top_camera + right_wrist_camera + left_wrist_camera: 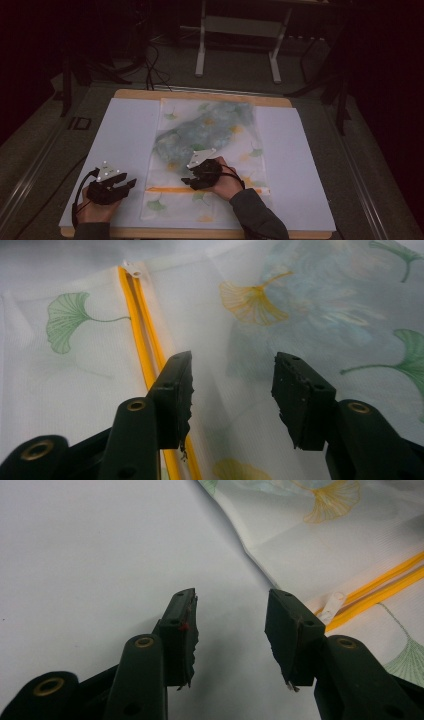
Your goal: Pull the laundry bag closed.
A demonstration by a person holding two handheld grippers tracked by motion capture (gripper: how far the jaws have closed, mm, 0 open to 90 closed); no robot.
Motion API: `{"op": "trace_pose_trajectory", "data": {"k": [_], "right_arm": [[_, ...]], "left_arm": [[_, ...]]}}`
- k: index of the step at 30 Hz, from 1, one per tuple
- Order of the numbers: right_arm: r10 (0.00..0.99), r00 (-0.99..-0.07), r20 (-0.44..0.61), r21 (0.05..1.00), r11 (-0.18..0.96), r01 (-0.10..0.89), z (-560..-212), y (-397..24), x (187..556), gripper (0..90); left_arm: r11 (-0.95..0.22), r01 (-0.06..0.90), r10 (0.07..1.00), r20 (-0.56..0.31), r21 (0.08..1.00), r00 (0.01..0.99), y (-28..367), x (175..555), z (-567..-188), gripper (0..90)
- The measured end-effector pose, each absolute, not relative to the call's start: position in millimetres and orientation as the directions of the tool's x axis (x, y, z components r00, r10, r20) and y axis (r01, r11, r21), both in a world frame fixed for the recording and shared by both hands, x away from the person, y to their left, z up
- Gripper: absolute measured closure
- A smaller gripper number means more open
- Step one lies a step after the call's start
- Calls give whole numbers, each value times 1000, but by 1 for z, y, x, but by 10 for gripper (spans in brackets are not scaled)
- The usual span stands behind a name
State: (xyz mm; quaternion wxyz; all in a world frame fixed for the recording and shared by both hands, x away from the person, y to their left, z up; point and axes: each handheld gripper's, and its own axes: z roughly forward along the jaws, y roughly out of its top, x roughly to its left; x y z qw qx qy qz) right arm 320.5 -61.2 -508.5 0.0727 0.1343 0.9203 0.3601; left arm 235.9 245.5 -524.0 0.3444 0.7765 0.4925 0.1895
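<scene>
right fingers (180,385) astride yellow zipper (142,345), unclamped

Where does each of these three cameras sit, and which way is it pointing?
High view: above the person's side, looking forward and down at the white mesh zip bag printed with ginkgo leaves; both hands show, with left gripper and right gripper.
Left gripper view: rides the left gripper, aimed across the white table cover at the bag's edge; black jaws open.
Right gripper view: rides the right gripper, over the bag; jaws open.
Shared: both gripper views show the orange zipper and its white pull.
</scene>
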Motion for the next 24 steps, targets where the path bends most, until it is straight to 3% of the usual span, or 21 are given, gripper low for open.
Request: {"op": "trace_pose_trajectory", "data": {"k": [10,24], "right_arm": [[255,-967,-8,693,698,178,-509,-47,320,577],[224,-975,11,689,704,170,-515,-30,318,579]], "left_arm": [[-281,640,895,-46,716,444,245,237,-525,537],[-286,643,894,-44,710,446,245,237,-525,532]]}}
